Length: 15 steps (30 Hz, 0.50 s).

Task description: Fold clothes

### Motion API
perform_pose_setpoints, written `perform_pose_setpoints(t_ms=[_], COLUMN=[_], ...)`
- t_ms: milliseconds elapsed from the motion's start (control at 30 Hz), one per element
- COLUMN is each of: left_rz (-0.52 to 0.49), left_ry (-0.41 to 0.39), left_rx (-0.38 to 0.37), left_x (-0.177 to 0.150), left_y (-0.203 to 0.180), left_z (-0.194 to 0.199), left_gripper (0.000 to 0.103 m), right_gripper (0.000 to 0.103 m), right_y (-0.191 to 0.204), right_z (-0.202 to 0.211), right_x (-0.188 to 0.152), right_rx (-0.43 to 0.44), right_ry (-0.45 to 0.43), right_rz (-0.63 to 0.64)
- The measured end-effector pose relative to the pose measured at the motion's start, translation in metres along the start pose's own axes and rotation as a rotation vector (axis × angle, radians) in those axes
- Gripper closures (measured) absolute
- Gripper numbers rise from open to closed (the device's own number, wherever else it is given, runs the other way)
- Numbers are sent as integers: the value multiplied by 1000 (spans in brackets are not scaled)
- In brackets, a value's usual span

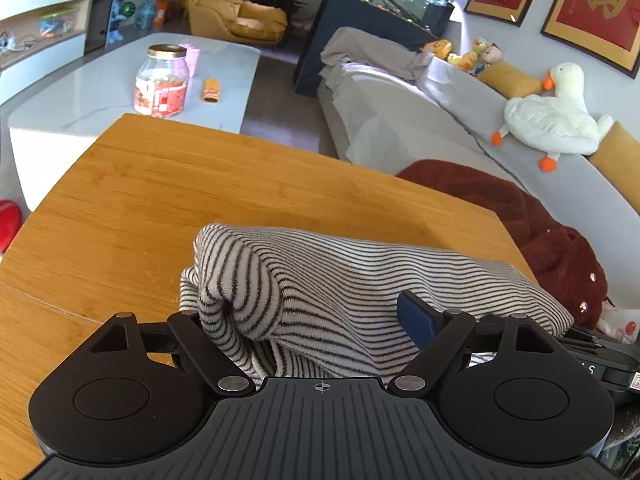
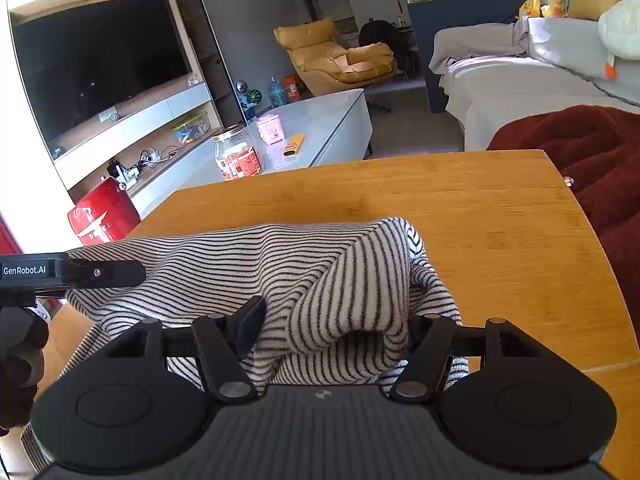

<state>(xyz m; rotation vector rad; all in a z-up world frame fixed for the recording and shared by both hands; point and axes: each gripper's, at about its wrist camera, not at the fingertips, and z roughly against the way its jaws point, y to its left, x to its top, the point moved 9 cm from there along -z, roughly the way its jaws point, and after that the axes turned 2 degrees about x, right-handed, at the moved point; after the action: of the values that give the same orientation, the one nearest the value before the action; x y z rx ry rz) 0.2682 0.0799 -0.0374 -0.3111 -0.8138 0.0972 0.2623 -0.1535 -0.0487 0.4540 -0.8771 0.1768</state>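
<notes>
Here, in the left wrist view, the striped sweater [image 1: 320,280] lies on the wooden table [image 1: 160,184], bunched between the fingers of the left gripper [image 1: 312,320]. The jaws stand fairly wide with a thick roll of knit filling the gap; whether the pads actually press it I cannot tell. The cloth looks soft, light and floppy, likely to sag and slide, so a doubled edge seems the best place to hold. This view alone shows the white goose toy [image 1: 556,120] on the sofa beyond the right finger.

In the right wrist view, the right gripper [image 2: 332,332] likewise straddles a fold of the sweater [image 2: 248,256], jaws partly open, pressure unclear. Only here do the television [image 2: 100,64] and the other gripper, left of the fingers, appear.
</notes>
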Motion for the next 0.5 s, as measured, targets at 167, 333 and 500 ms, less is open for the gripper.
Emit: perform_pose_setpoints(t_ms=[167,333,500], left_rz=[11,2,-50], left_ry=[16,-37,-83], left_rx=[8,18,-10], left_x=[-4,6,10], left_y=[4,3,-12], left_z=[2,19,51], left_gripper=[31,71,75], right_gripper=[40,73,77], right_y=[1,10,23], right_z=[-5,3,24], right_x=[4,12,30], right_rx=[24,64,97], right_ry=[-2,-28,-68], right_rz=[-9,16,37])
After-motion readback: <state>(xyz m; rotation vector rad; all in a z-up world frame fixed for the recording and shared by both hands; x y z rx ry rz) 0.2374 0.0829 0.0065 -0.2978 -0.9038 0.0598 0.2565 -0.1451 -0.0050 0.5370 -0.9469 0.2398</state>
